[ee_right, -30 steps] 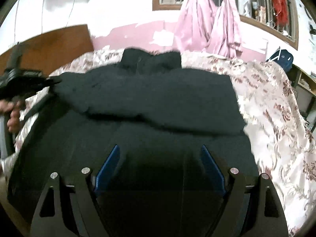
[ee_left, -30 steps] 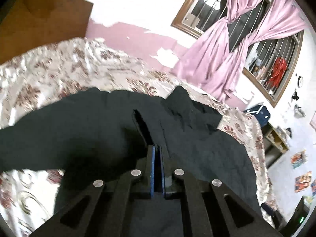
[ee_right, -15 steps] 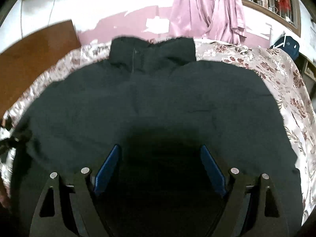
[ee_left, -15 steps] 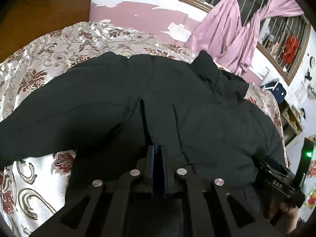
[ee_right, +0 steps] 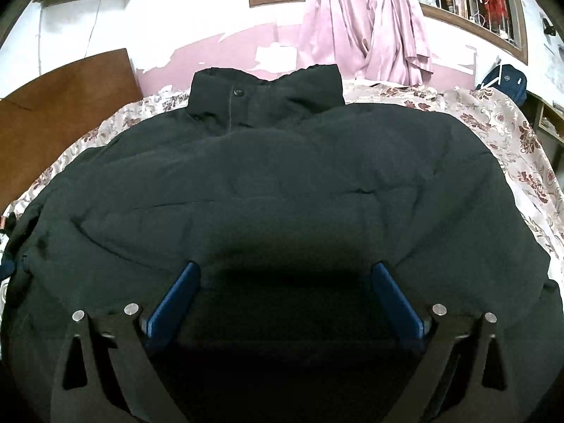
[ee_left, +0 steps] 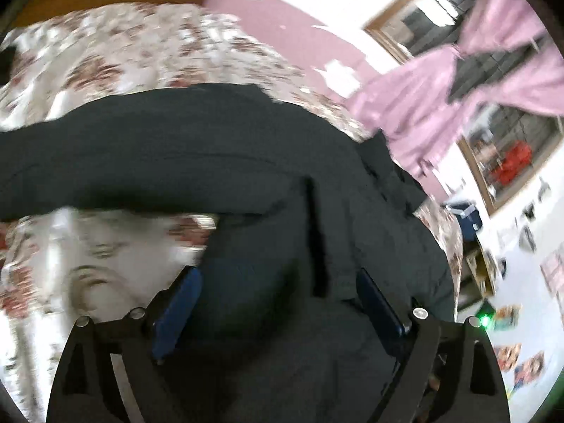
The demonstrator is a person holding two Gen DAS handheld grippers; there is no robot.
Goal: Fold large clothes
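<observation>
Each gripper has black arms, blue pads, silver screws.

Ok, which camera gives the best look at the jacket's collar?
The right wrist view. The collar faces the camera, sharp and unobstructed, with its snap button visible above the black jacket spread on the floral bedspread. The left wrist view is motion-blurred and shows the collar only obliquely, as a dark fold.

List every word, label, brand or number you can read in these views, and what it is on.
None can be read.
Black jacket: no legible label or logo.
Wall posters: motion-blurred, unreadable.
Blue bag: any marking too small to read.
</observation>
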